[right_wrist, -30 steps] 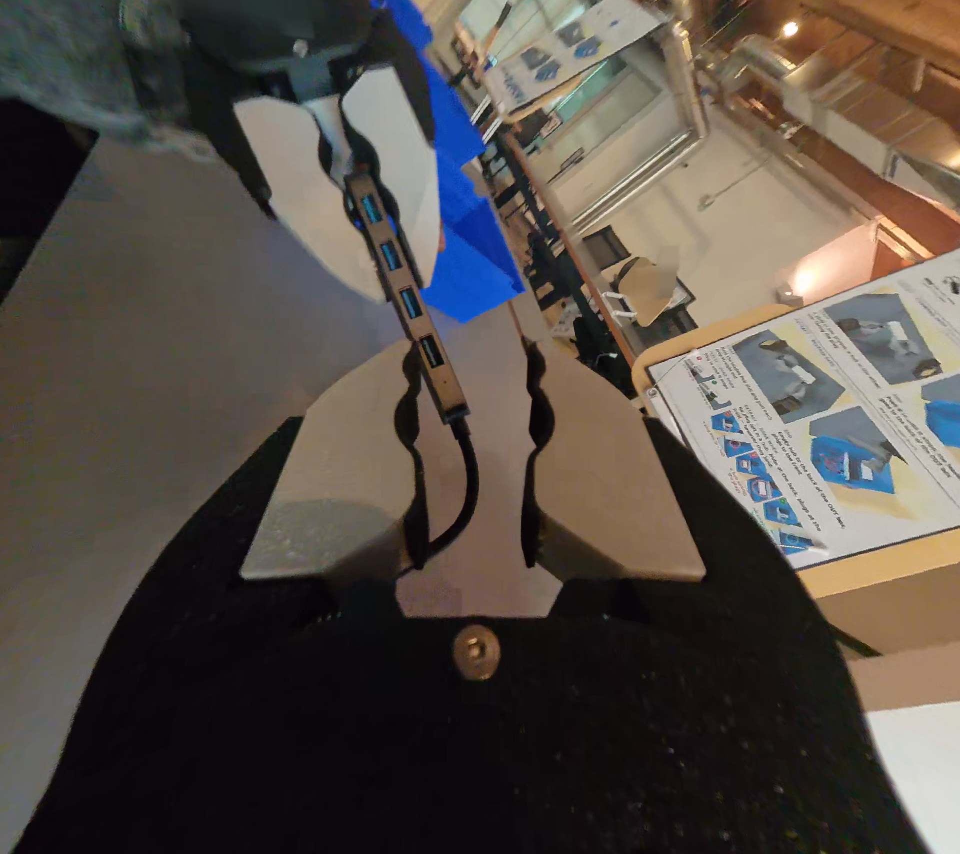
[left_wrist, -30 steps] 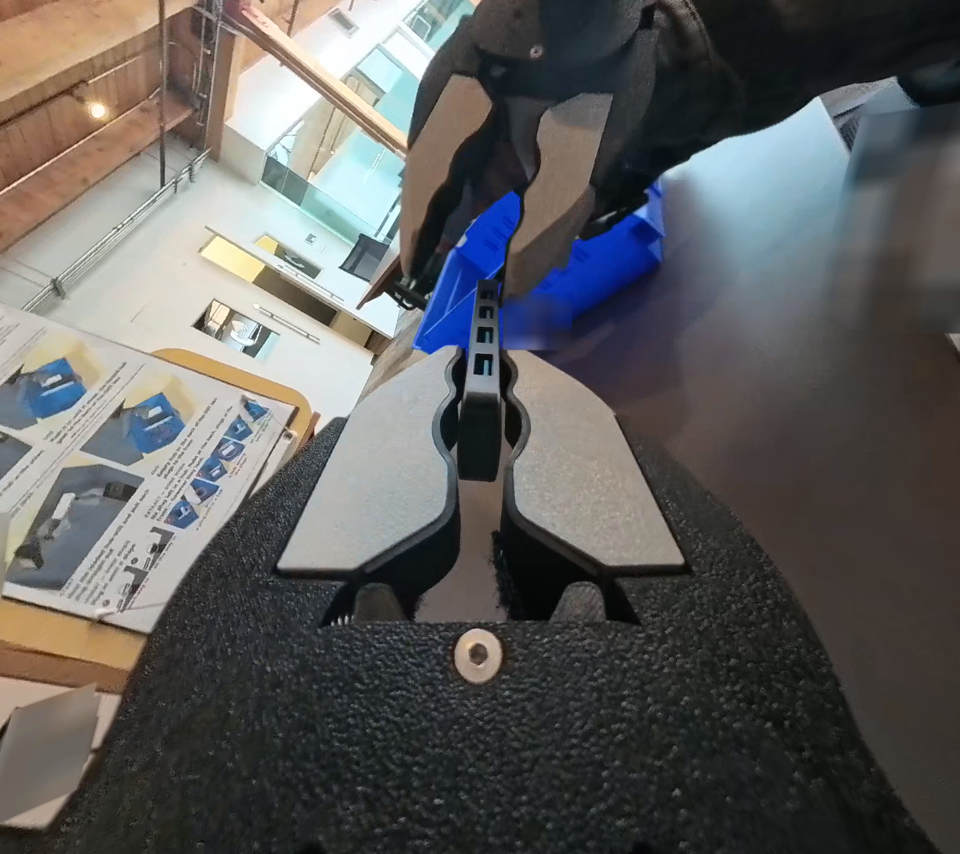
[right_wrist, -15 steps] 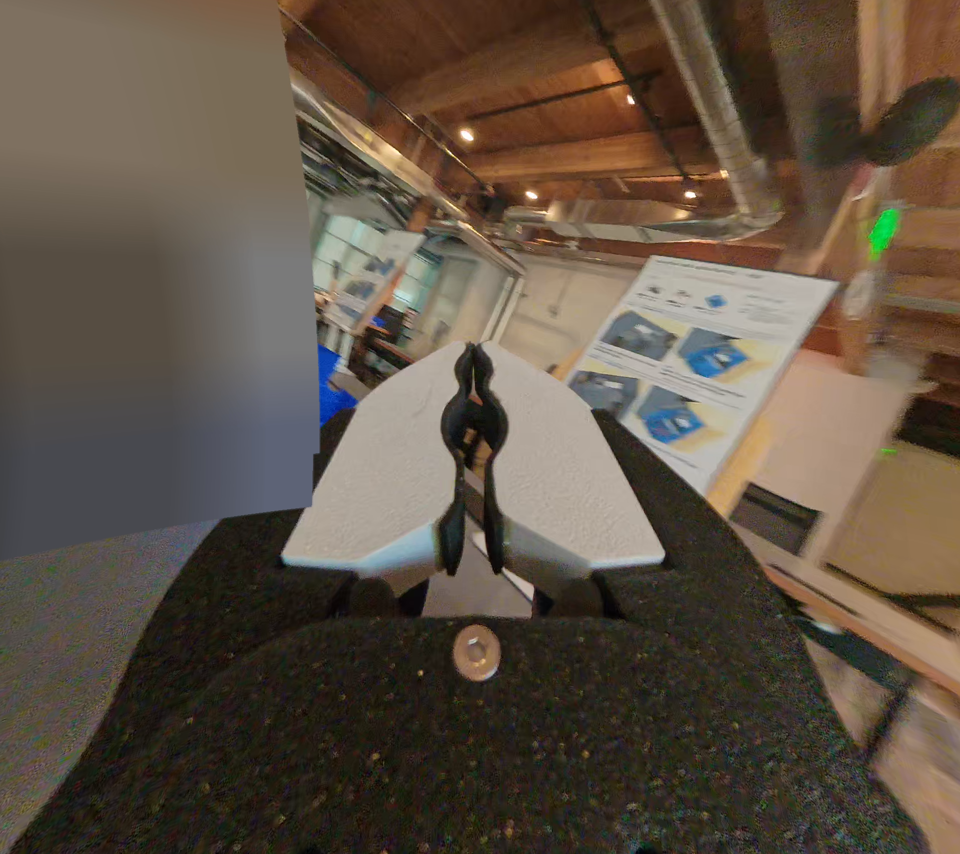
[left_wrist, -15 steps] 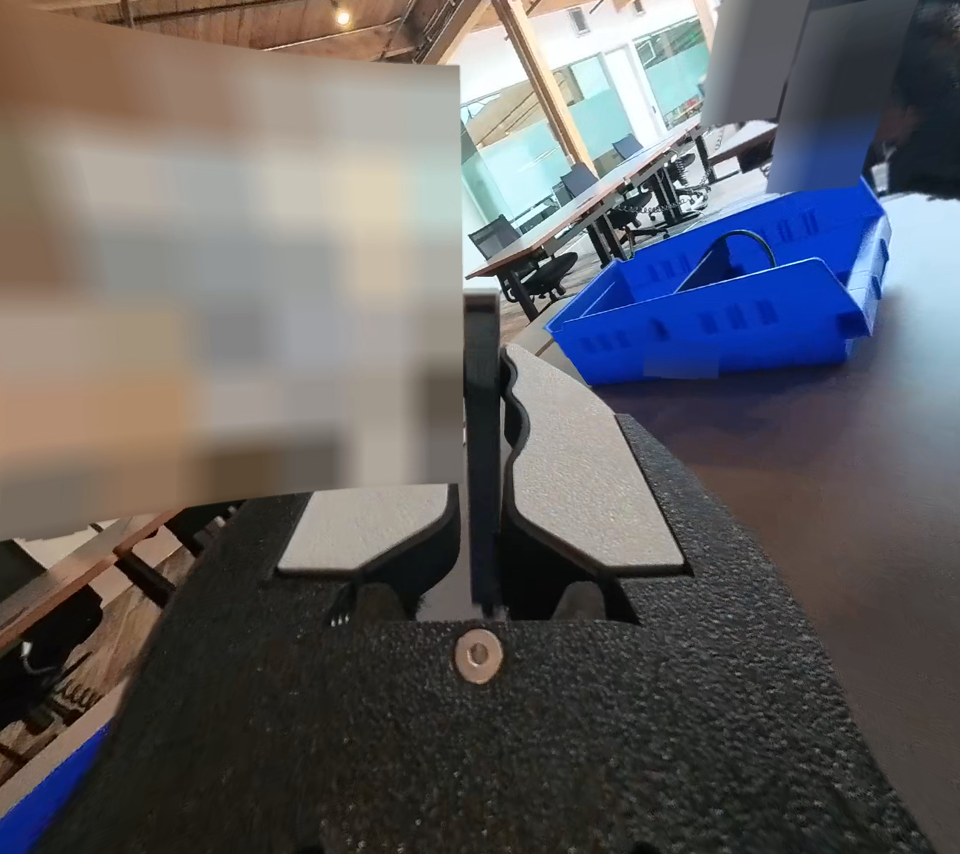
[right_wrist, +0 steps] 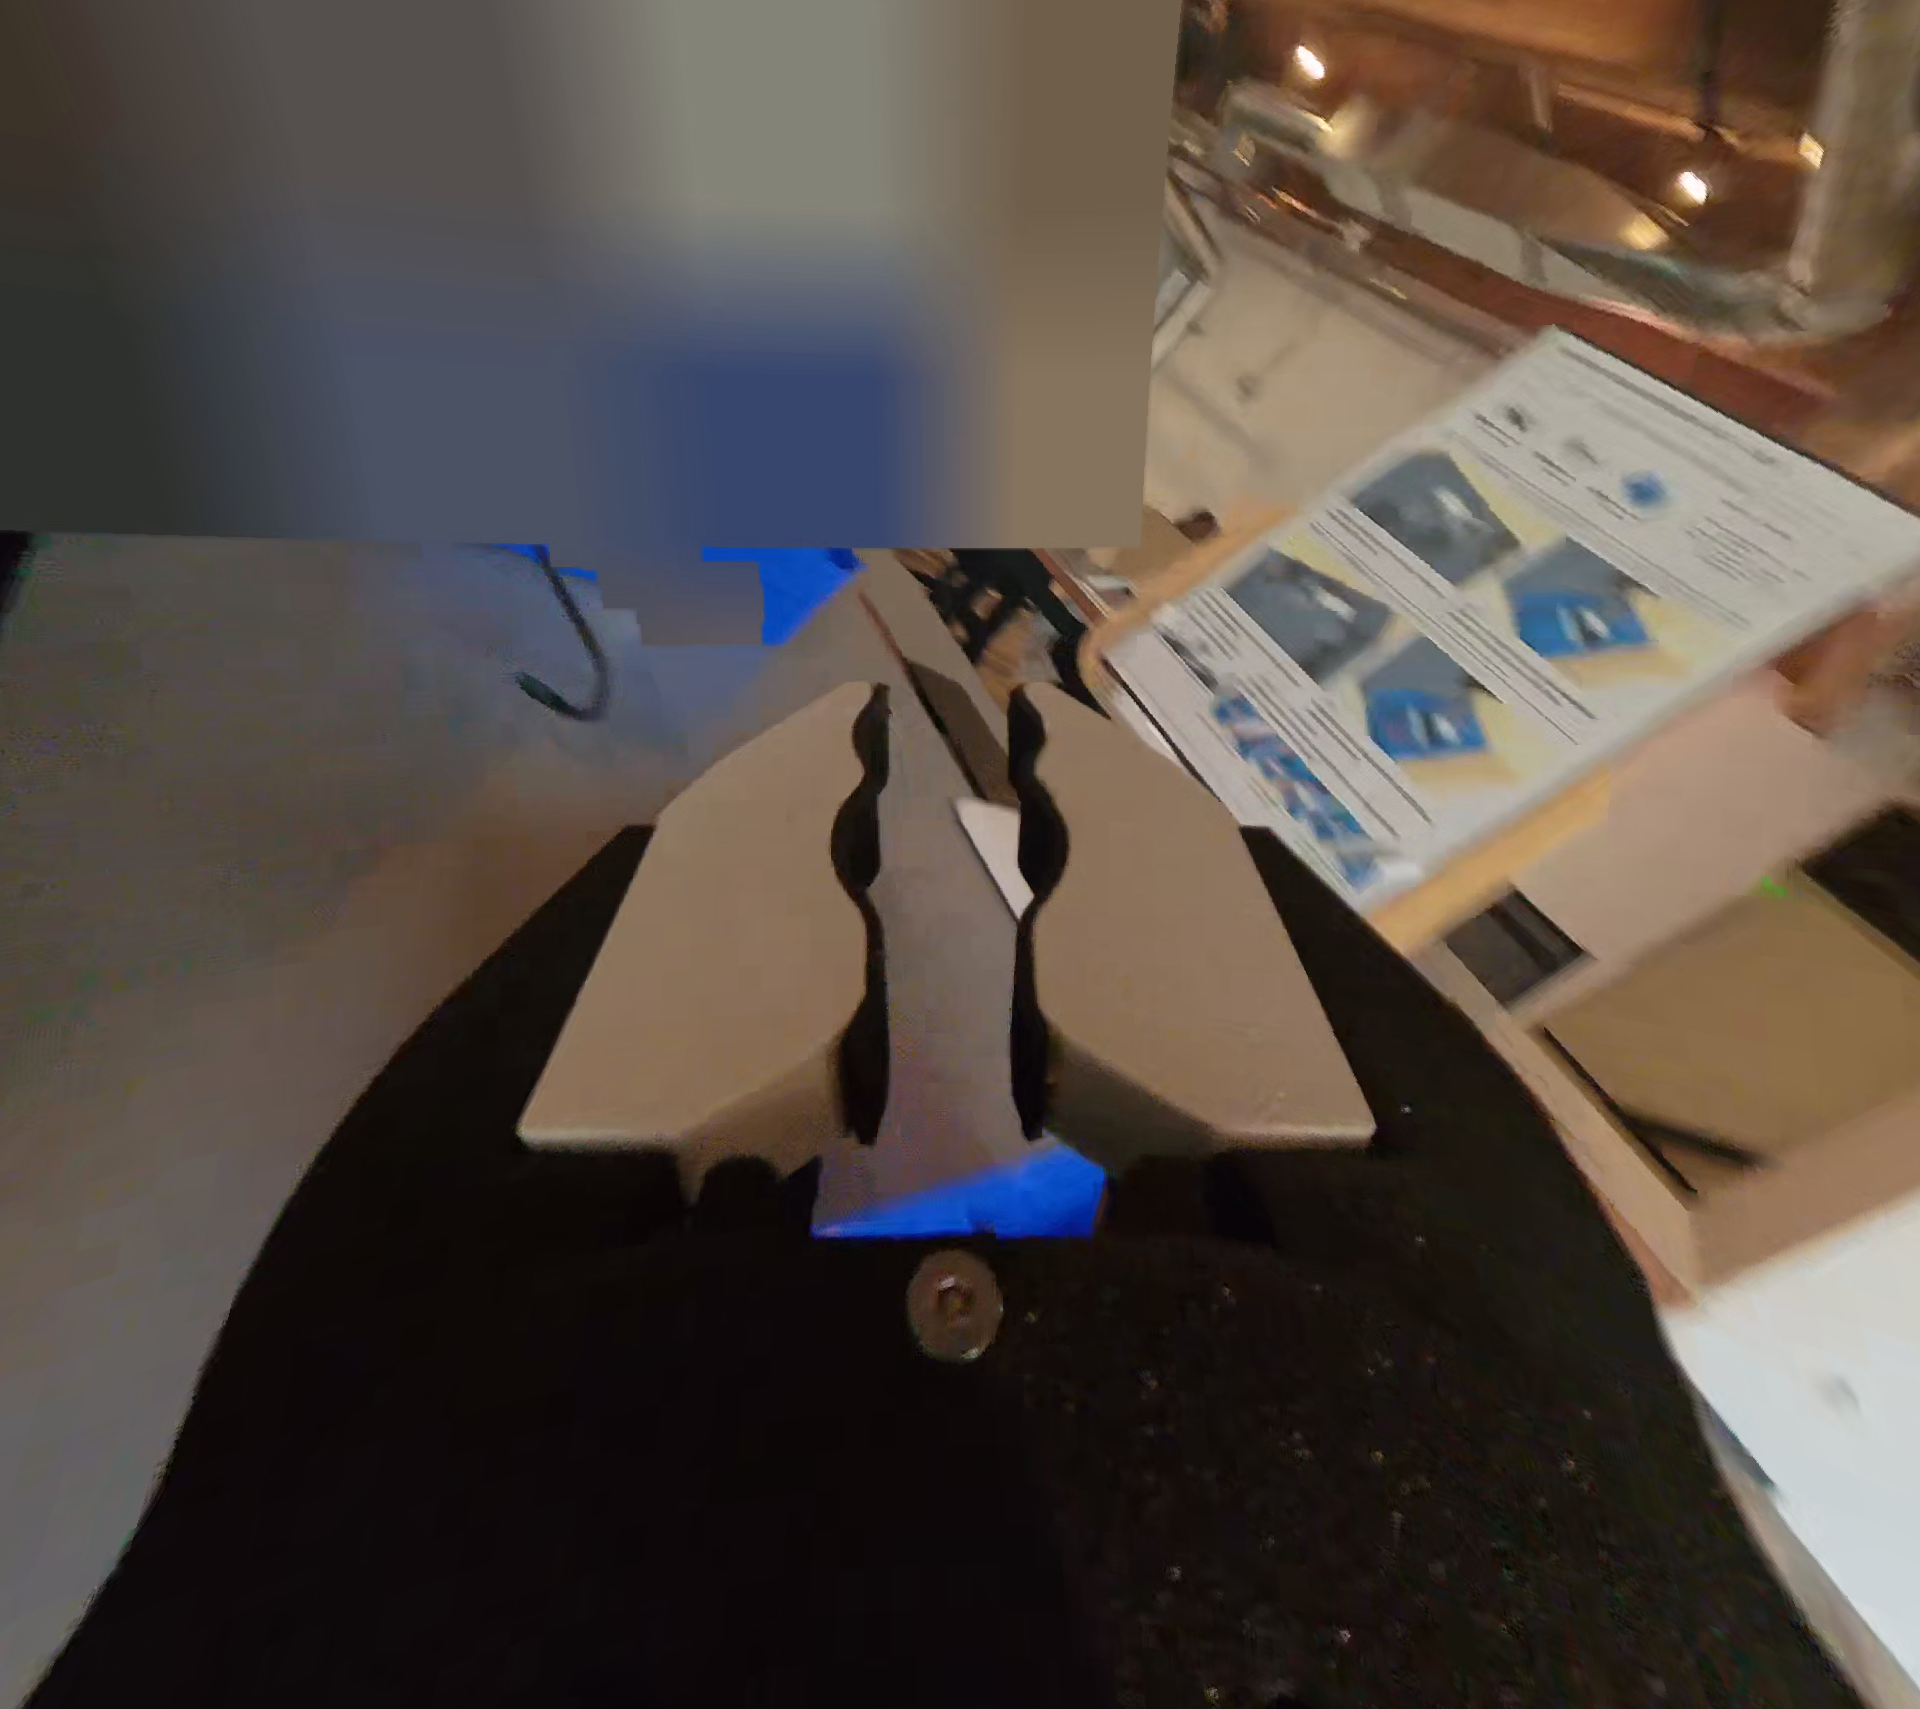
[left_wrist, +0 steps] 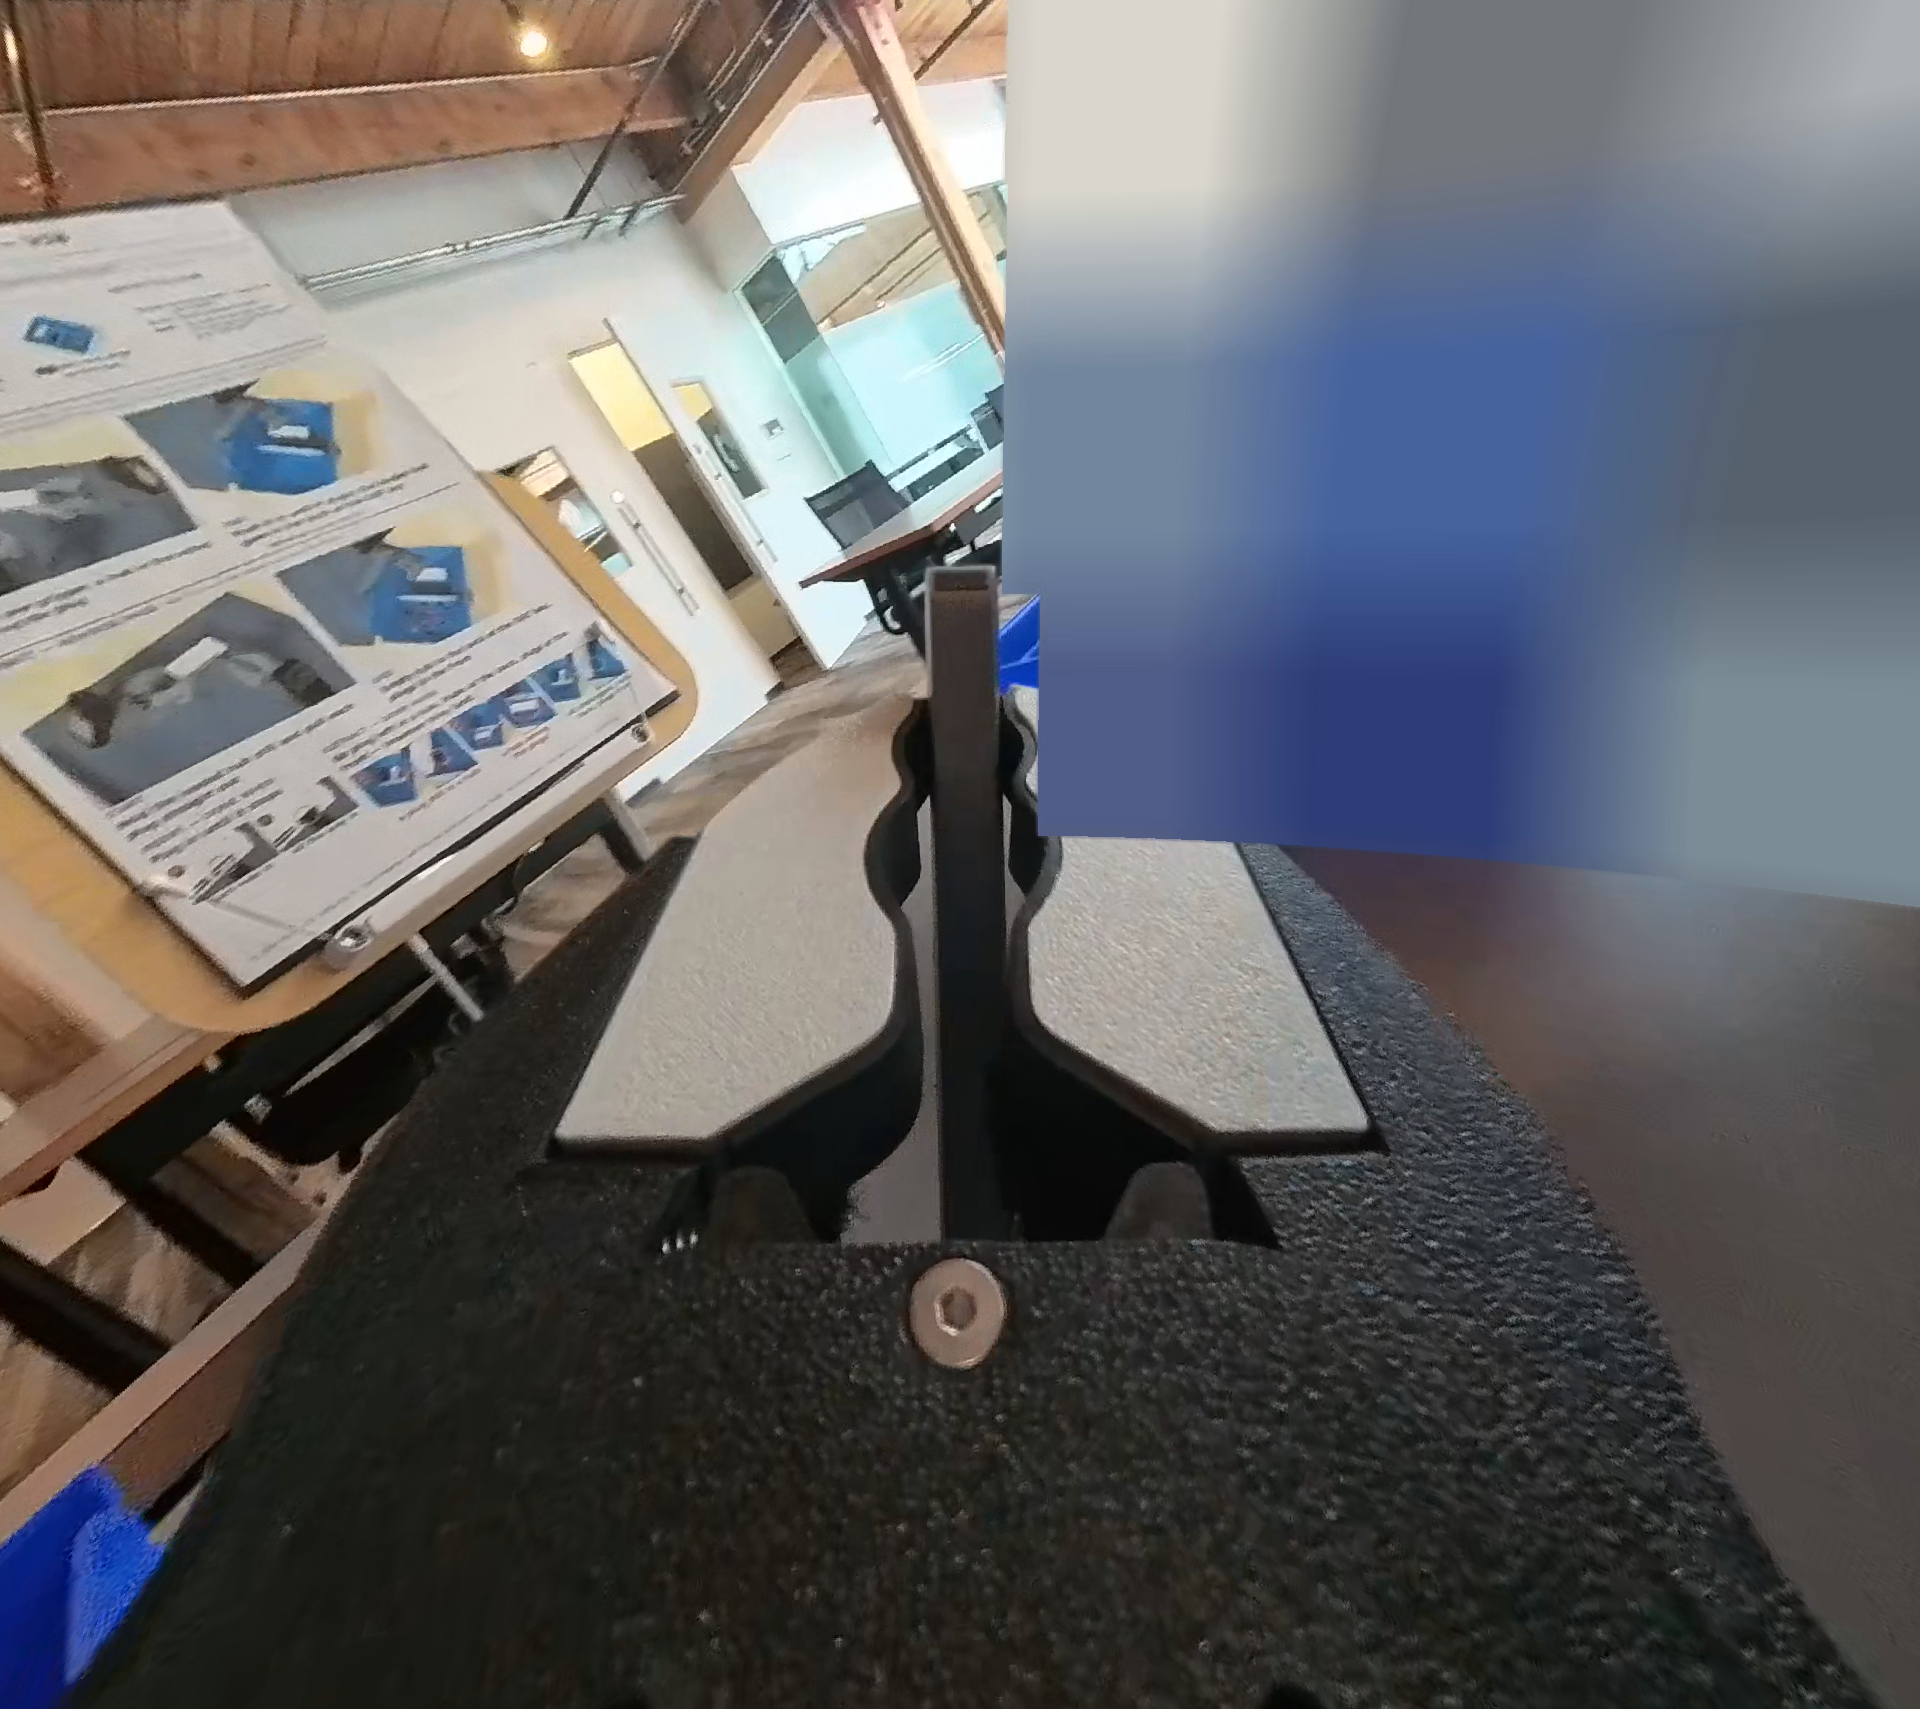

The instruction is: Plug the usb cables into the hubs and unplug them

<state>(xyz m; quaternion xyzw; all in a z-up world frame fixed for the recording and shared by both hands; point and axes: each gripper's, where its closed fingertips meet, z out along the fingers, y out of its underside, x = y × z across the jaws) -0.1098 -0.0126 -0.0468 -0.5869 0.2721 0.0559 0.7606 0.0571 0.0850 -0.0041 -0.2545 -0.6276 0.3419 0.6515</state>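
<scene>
My left gripper point(left_wrist: 961, 714) is shut on a slim dark USB hub point(left_wrist: 964, 880). The hub stands edge-on between the fingers and sticks out past the tips; its ports do not show. My right gripper point(right_wrist: 948, 703) is open and empty, with a clear gap between its fingers above the table edge. A black USB cable point(right_wrist: 577, 672) curves on the grey table point(right_wrist: 208, 828) to the far left of the right gripper, beside a blue bin point(right_wrist: 800, 589). Large mosaic patches hide much of both views.
An instruction board with pictures stands on a wooden stand beside the table, at the left in the left wrist view point(left_wrist: 260, 620) and at the right in the right wrist view point(right_wrist: 1507, 620). The dark tabletop point(left_wrist: 1662, 1140) lies right of the left gripper. A blue object point(left_wrist: 62, 1576) shows at bottom left. Across from one pair of fingers to the other is roughly 20 cm.
My right gripper was shut on a black cable half a second ago; now it is open and empty and points down at the table. My left gripper still holds the hub and has swung left.
</scene>
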